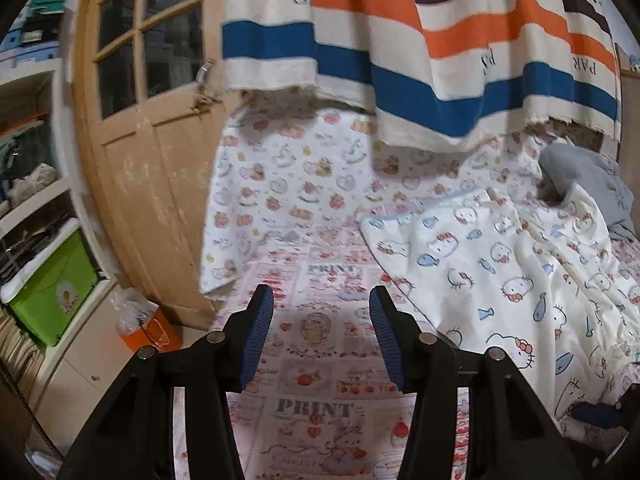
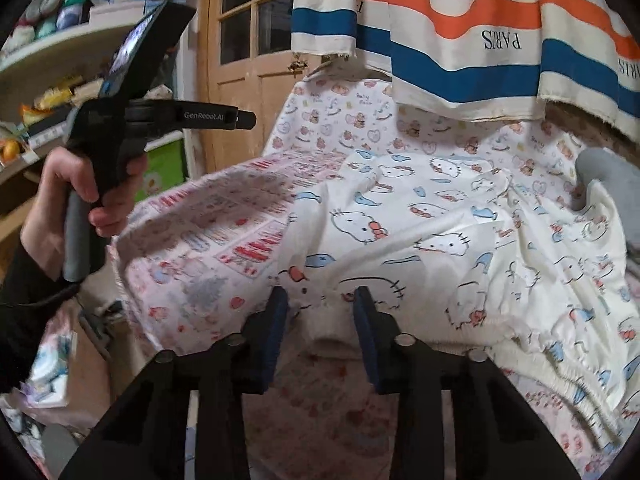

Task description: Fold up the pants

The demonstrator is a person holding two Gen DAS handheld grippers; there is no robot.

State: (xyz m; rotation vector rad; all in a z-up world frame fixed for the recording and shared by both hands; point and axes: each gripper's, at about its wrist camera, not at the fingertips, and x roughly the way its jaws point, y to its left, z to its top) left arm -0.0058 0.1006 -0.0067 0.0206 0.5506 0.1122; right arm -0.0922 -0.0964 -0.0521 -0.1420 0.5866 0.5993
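Overhead, striped cloth (image 1: 420,48) hangs above the print-covered bed (image 1: 312,360).

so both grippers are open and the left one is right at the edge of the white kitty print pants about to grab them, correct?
Not quite. Both are open, but the right gripper is the one at the edge of the white kitty print pants, as the right wrist view shows. The left gripper hangs over the pink printed sheet, beside the pants.
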